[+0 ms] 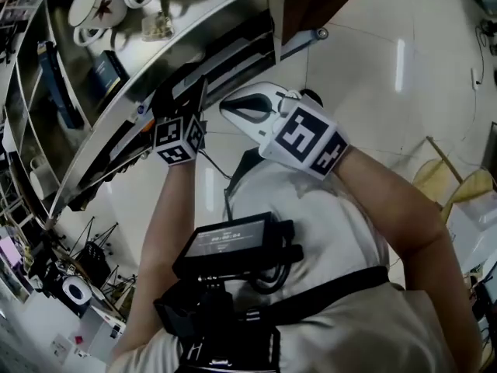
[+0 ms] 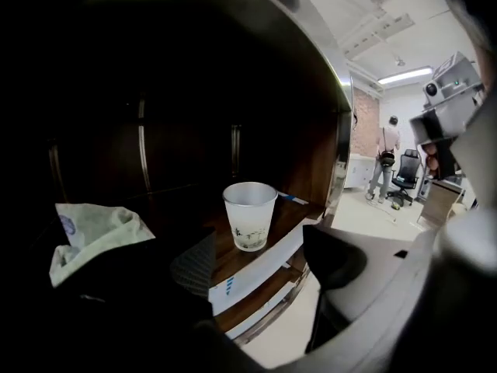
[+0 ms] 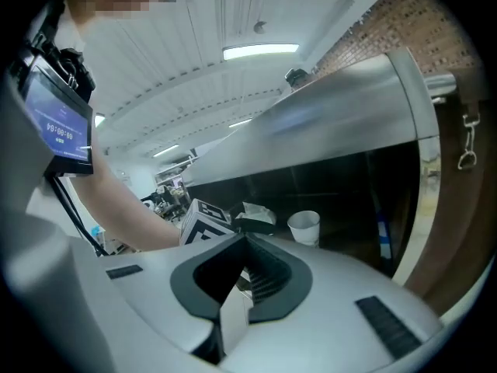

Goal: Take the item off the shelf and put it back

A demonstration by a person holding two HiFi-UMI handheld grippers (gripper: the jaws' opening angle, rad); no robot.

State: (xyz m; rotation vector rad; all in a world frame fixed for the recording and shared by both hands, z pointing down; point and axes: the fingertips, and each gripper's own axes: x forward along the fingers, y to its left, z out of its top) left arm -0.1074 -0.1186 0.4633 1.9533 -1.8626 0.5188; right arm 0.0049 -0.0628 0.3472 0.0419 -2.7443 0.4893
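Dark wooden shelf holds a frosted cup, its print unreadable; left gripper gapes empty before it, right gripper clenched, empty.

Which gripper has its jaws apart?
The left gripper: its jaws stand apart, empty, facing the frosted white cup; the right gripper's jaws are together.
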